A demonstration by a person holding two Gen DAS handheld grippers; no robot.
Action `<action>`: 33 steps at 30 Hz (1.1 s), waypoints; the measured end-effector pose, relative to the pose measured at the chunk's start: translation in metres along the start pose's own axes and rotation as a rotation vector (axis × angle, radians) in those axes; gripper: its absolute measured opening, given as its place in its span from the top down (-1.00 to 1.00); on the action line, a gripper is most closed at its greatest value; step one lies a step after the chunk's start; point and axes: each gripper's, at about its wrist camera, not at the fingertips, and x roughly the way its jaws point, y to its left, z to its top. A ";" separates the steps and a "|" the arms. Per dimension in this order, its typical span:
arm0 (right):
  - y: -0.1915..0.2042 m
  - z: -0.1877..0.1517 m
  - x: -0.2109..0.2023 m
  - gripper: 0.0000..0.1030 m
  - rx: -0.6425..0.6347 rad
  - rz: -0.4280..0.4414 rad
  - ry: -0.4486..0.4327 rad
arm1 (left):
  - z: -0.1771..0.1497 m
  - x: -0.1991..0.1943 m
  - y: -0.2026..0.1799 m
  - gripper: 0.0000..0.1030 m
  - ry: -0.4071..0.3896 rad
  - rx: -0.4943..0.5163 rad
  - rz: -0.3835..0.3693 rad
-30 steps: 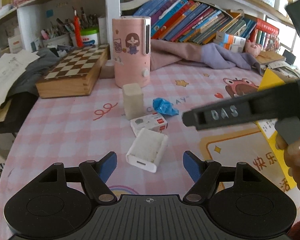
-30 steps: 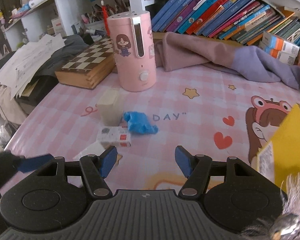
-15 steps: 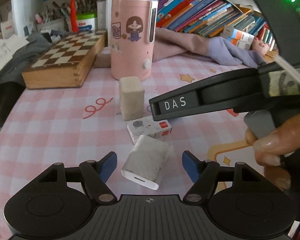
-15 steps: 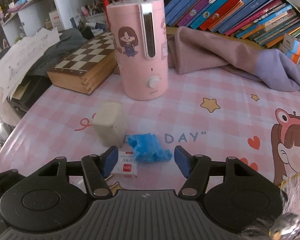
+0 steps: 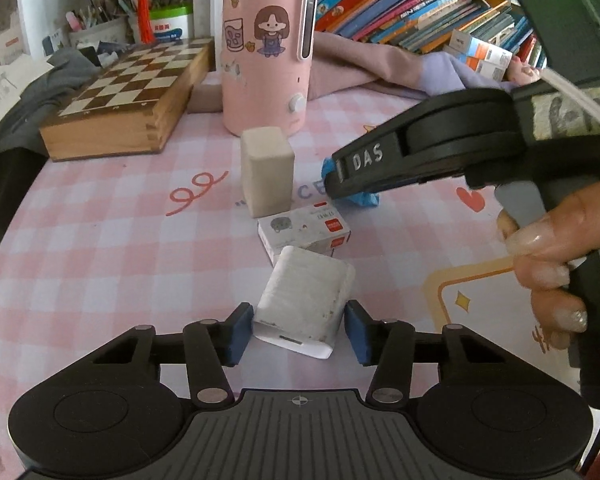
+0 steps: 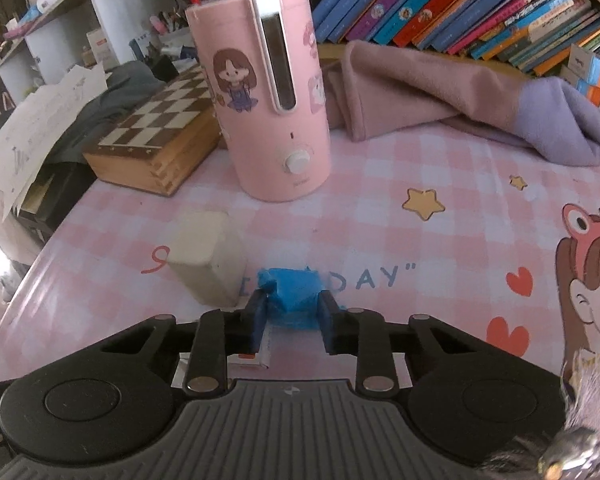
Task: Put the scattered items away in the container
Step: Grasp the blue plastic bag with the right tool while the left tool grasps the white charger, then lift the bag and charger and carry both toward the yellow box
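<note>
Left gripper: blue pads either side of the white charger block, which lies flat on the pink checked tablecloth. Pads sit right at its near corners; can't tell if they're actually pressing. Jaws look partly closed around it, not clamped.

Right gripper: clenched on the crumpled blue item, both pads pinching its sides (it's low, at the cloth, just right of the beige cube).

Small white box with red label sits between the charger and the cube, touching the charger's far end. Pink humidifier upright behind, chessboard box to its left.
</note>
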 end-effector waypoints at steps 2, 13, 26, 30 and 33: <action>0.000 0.000 -0.004 0.53 0.002 -0.003 -0.011 | -0.002 -0.004 -0.002 0.11 -0.006 0.007 -0.006; -0.002 -0.004 -0.049 0.54 0.018 -0.011 -0.099 | -0.006 -0.045 -0.001 0.19 -0.099 -0.050 -0.045; 0.001 -0.029 -0.109 0.54 0.068 0.020 -0.167 | -0.017 -0.101 0.000 0.20 -0.201 -0.081 -0.094; 0.004 -0.040 -0.127 0.54 0.065 0.021 -0.187 | -0.022 -0.117 0.001 0.20 -0.231 -0.090 -0.107; 0.007 -0.047 -0.139 0.54 0.058 0.015 -0.203 | -0.025 -0.128 0.001 0.20 -0.252 -0.096 -0.119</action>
